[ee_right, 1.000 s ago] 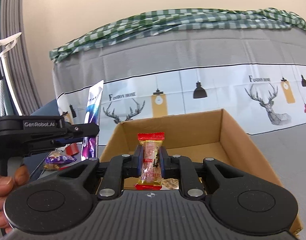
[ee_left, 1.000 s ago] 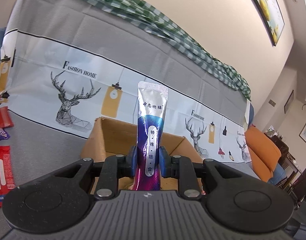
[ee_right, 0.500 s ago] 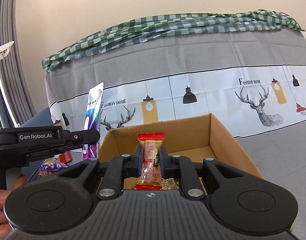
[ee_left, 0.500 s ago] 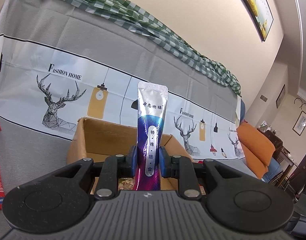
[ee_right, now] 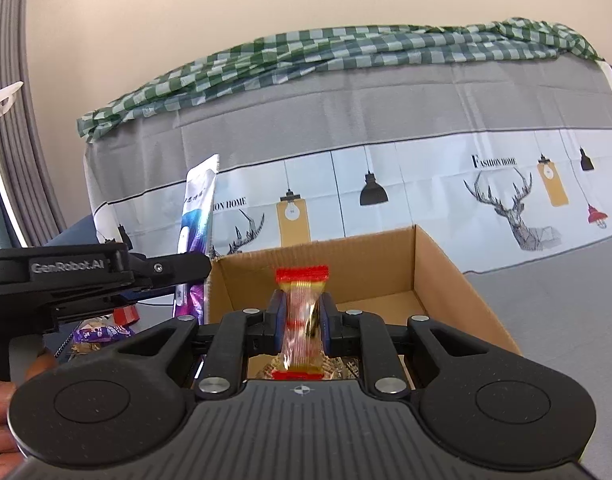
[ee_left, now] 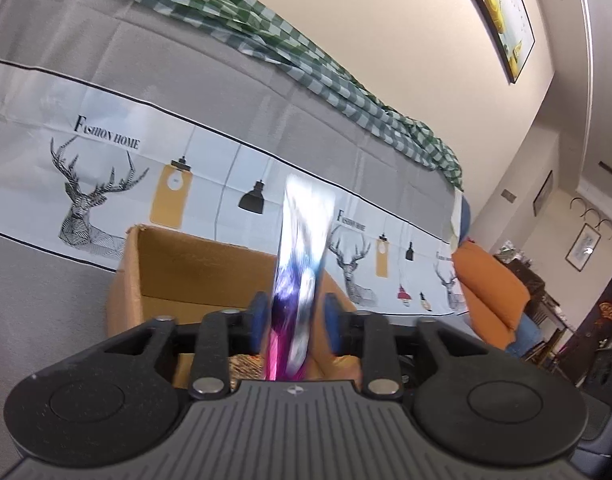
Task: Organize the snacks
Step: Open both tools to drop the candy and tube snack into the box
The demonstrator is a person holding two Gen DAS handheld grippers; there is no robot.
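Through my left wrist camera, my left claw [ee_left: 293, 316] has just been opening: its blue pads [ee_left: 259, 312] stand spread on either side of the long purple and silver sachet [ee_left: 301, 264], which is blurred, tilted between them and no longer pinched. Beyond it sits the open cardboard box [ee_left: 177, 264] on the grey cloth [ee_left: 45, 292], in front of the deer-print cover [ee_left: 105, 176]. Through my right wrist camera, my right claw [ee_right: 301, 318] has also just been opening; the small red-ended candy [ee_right: 301, 320] is blurred between its pads, and I cannot tell whether they touch it. It hangs over the box [ee_right: 446, 276]. To the left, my left claw [ee_right: 185, 268] and its sachet [ee_right: 197, 220] are beside the box's near corner.
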